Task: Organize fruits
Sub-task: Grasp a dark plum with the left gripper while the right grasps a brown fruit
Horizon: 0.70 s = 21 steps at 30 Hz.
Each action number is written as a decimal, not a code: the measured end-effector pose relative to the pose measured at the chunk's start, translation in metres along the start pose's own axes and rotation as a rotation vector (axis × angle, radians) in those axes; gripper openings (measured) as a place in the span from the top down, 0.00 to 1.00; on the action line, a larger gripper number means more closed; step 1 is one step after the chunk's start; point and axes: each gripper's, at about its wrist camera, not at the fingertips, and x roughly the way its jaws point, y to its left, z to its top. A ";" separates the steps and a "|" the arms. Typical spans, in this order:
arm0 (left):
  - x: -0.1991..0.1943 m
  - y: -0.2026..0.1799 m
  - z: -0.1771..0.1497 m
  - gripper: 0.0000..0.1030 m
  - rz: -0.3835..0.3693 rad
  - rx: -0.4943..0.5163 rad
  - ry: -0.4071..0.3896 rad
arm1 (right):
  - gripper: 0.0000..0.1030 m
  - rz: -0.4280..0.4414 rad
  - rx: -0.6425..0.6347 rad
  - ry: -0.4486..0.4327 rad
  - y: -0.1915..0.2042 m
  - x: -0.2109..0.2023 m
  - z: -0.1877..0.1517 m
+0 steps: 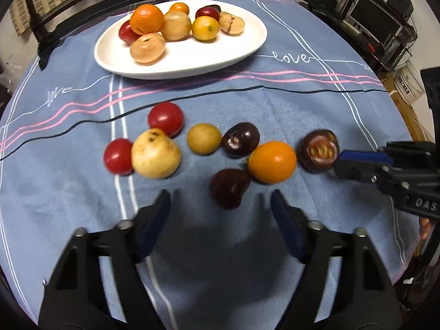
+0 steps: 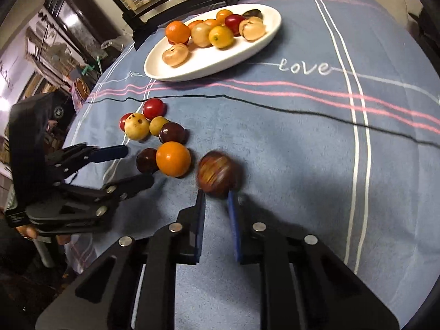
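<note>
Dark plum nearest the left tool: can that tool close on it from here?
Probably yes. The left tool is open, the plum lies just ahead between its fingers, though the orange touching it may get nudged.

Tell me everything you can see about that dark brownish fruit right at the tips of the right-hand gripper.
The dark fruit is round, deep maroon-brown, with a streaky yellow-orange patch ringed in pale white on one side. It looks blurred in the right wrist view, so finer detail is unclear. It lies on the blue tablecloth, apart from the orange fruit beside it and far from the white plate. The right gripper has its narrowly parted fingertips right at the fruit's near edge; whether they touch it cannot be told.
</note>
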 end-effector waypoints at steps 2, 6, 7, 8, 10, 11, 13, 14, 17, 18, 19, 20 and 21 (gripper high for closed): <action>0.008 0.002 0.003 0.60 -0.019 -0.001 0.022 | 0.84 0.021 0.016 -0.006 -0.002 0.000 -0.001; 0.009 -0.001 0.005 0.61 -0.023 0.014 0.020 | 0.79 0.000 -0.001 0.001 -0.002 0.000 0.002; 0.009 -0.001 0.005 0.61 -0.024 0.017 0.017 | 0.77 -0.026 -0.027 -0.007 0.001 -0.002 0.002; 0.010 -0.003 0.006 0.61 -0.022 0.021 0.018 | 0.69 -0.064 -0.055 -0.012 0.004 -0.003 0.002; 0.012 -0.006 0.006 0.61 -0.011 0.033 0.010 | 0.24 -0.137 -0.142 -0.028 0.015 -0.006 0.002; 0.012 -0.007 0.006 0.61 -0.012 0.034 0.007 | 0.13 -0.151 -0.171 -0.053 0.018 -0.008 0.001; 0.013 -0.007 0.007 0.61 -0.012 0.031 0.003 | 0.13 -0.183 -0.226 -0.086 0.027 -0.007 0.004; 0.013 -0.007 0.008 0.63 -0.010 0.031 0.001 | 0.13 -0.201 -0.246 -0.082 0.030 -0.002 0.007; 0.012 -0.003 0.009 0.70 -0.026 0.024 -0.004 | 0.18 -0.240 -0.308 -0.048 0.031 0.015 0.011; 0.012 -0.001 0.010 0.70 -0.033 0.013 -0.002 | 0.26 -0.249 -0.328 -0.035 0.031 0.021 0.011; 0.011 0.000 0.009 0.70 -0.034 0.008 -0.002 | 0.33 -0.254 -0.349 -0.017 0.031 0.027 0.011; 0.010 0.001 0.008 0.70 -0.031 0.003 -0.003 | 0.55 -0.253 -0.363 0.011 0.031 0.033 0.011; 0.008 0.002 0.006 0.70 -0.030 0.002 -0.004 | 0.58 -0.262 -0.375 0.028 0.031 0.037 0.010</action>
